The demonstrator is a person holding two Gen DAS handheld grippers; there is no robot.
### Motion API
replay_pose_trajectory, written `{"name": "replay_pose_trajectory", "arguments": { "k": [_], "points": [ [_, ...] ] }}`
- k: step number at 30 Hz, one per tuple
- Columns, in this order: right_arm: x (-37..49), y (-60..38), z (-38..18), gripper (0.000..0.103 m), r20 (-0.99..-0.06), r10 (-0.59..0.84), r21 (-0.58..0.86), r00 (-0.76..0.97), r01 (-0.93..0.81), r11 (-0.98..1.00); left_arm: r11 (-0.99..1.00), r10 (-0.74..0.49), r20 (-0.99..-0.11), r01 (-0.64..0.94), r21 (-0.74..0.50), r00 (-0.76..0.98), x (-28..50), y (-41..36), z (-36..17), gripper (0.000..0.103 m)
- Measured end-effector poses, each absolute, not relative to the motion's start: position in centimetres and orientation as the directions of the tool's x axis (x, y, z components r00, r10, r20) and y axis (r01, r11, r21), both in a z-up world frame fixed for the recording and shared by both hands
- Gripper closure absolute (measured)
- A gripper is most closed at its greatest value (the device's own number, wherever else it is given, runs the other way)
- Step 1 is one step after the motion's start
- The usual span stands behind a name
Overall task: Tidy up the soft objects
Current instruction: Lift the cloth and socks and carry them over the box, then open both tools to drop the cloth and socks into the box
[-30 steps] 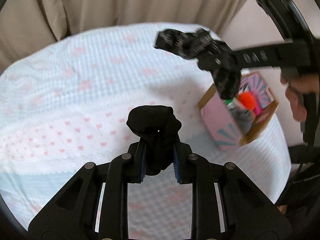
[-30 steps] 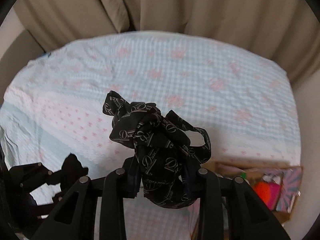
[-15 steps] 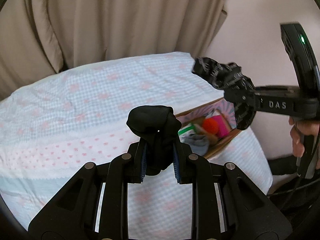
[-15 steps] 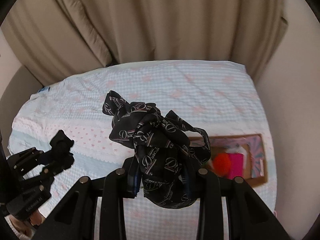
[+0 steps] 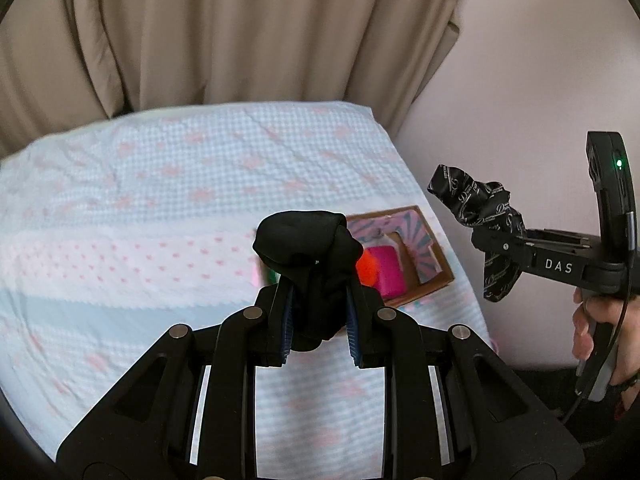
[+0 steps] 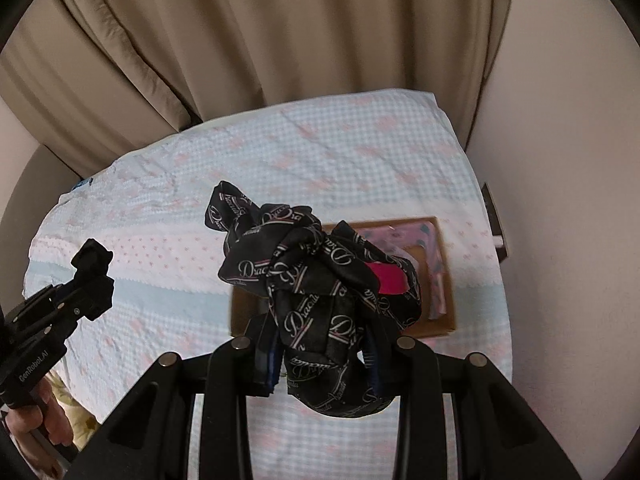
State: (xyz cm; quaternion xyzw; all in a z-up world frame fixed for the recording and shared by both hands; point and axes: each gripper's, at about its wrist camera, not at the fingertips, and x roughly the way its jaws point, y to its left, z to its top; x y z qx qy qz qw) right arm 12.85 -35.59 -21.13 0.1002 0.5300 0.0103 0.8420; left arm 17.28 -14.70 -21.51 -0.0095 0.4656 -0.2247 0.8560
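Two hand-held grippers above a bed, each carrying a soft item. The left gripper (image 5: 320, 320) has its jaws clamped narrowly on a bunched black cloth (image 5: 304, 248), whose rounded top bulges above the blue-lined pads (image 5: 289, 328) while its lower end hangs between them. The right gripper (image 6: 324, 356) has its jaws pressed on a crumpled black printed scarf (image 6: 312, 280) bearing white script lettering and thin red-and-white stripes; loose folds spill to the left and right above the fingers.

In the left wrist view the right gripper appears at the far right, beyond the bed's edge and in front of the pale wall (image 5: 540, 80), with a hand (image 5: 600, 332) around its handle and a green light on its body. In the right wrist view the left gripper appears at the near left, over the bedspread's left part.

The bedspread (image 5: 160, 200) is pale blue check with pink motifs and a white dotted band. A cardboard box (image 6: 444, 276) lies open near the bed's right edge, partly hidden behind each held item; it contains a magenta item (image 5: 386, 276) and an orange item (image 5: 366, 272), touching each other. Beige curtains (image 6: 280, 40) hang at the far side.
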Motion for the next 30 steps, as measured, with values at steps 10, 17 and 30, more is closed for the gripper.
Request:
{"name": "replay_pose_trajectory", "arguments": {
  "k": [10,17,30],
  "points": [
    [15.3,-42.4,-27.1,0.073,-0.920,0.165,0.215,0.356,0.106,0.971,0.925,-0.324,-0.865,0.318,-0.207,0.382,19.8,-23.0,-26.9,0.084],
    [18.3,-44.1,-32.3,0.073,-0.933,0.202,0.247,0.298,0.122,0.961,0.939,-0.274,-0.914,0.288,-0.188,0.299,23.5,-27.4,-32.3,0.084],
    [21.6,-44.7,-39.1,0.055,-0.949,0.238,0.274,0.204,0.171,0.946,0.948,-0.191,-0.968,0.288,-0.138,0.165,26.8,-30.9,-40.8,0.076]
  ]
}}
